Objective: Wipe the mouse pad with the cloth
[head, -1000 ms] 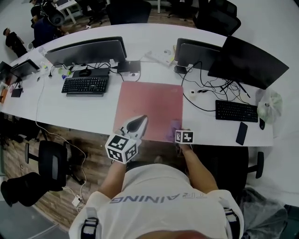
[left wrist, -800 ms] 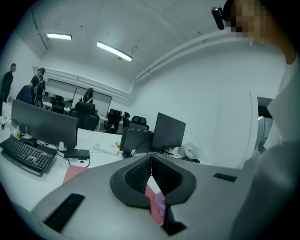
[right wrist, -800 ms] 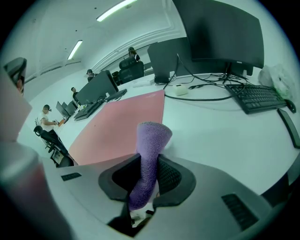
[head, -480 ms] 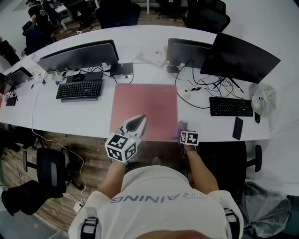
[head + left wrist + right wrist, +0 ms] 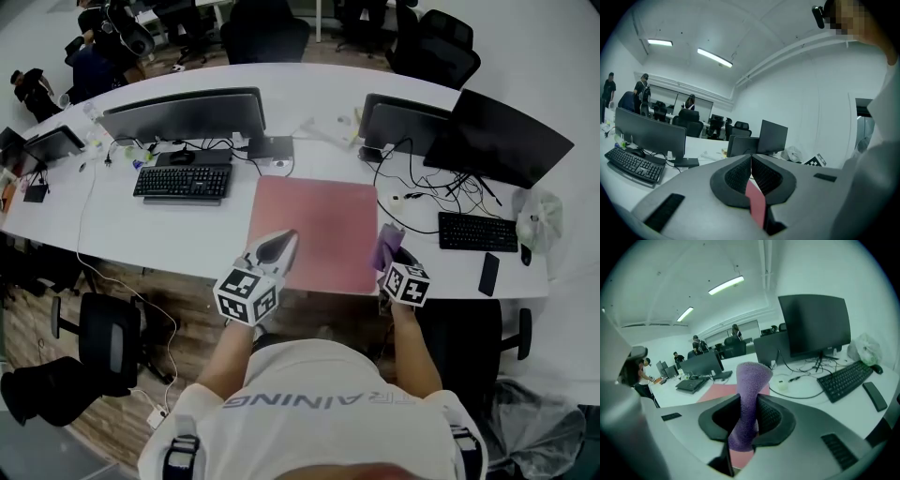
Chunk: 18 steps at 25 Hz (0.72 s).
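Head view first: where is the purple fuzzy cloth (image 5: 386,246)?

Clamped in the right tongs (image 5: 392,262), just beside the right edge of the square pink mouse pad (image 5: 314,230), near its front corner. Right gripper view shows the tongs pressed on the cloth's middle, with its upper end standing up above them.

Is the cloth on the pad?

No, it hangs off to the side. Whether it touches the white curved desk (image 5: 159,230) I cannot tell.

And the left tongs (image 5: 275,246)?

Together, with nothing between them. Left gripper view shows the tips meeting, and a pink sliver of the pad shows through the slot behind them. From above they sit over the front-left part of the pad.

What lies to the right?

A black keyboard (image 5: 478,232) and a dark phone (image 5: 487,274), both well apart from the cloth, with tangled black cables (image 5: 422,187) behind.
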### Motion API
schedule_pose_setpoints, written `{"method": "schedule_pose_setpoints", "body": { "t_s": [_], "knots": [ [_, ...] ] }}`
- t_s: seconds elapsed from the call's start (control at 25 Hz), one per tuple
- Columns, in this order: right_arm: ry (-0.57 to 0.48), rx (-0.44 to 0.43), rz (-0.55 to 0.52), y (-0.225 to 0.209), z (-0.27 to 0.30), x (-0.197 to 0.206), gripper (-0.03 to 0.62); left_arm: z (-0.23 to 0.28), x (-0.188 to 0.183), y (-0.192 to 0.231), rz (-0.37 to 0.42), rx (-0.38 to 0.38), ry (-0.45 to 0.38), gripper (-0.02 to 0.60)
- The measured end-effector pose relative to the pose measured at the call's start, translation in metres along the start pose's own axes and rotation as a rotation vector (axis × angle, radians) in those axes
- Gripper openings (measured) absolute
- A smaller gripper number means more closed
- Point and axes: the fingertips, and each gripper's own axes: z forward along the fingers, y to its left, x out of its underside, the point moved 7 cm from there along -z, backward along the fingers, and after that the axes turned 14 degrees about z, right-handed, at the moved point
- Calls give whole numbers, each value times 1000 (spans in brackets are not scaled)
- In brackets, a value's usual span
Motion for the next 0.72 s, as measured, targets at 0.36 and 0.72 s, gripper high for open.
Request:
{"method": "schedule_pose_setpoints", "body": {
  "t_s": [0.36, 0.72],
  "knots": [
    [-270, -100, -251, 139, -55, -64, 99, -42, -24, 57, 24, -32, -75, 31],
    [-375, -158, -290, 224, -80, -78, 98, -87, -34, 111, 38, -51, -122, 31]
  ]
}}
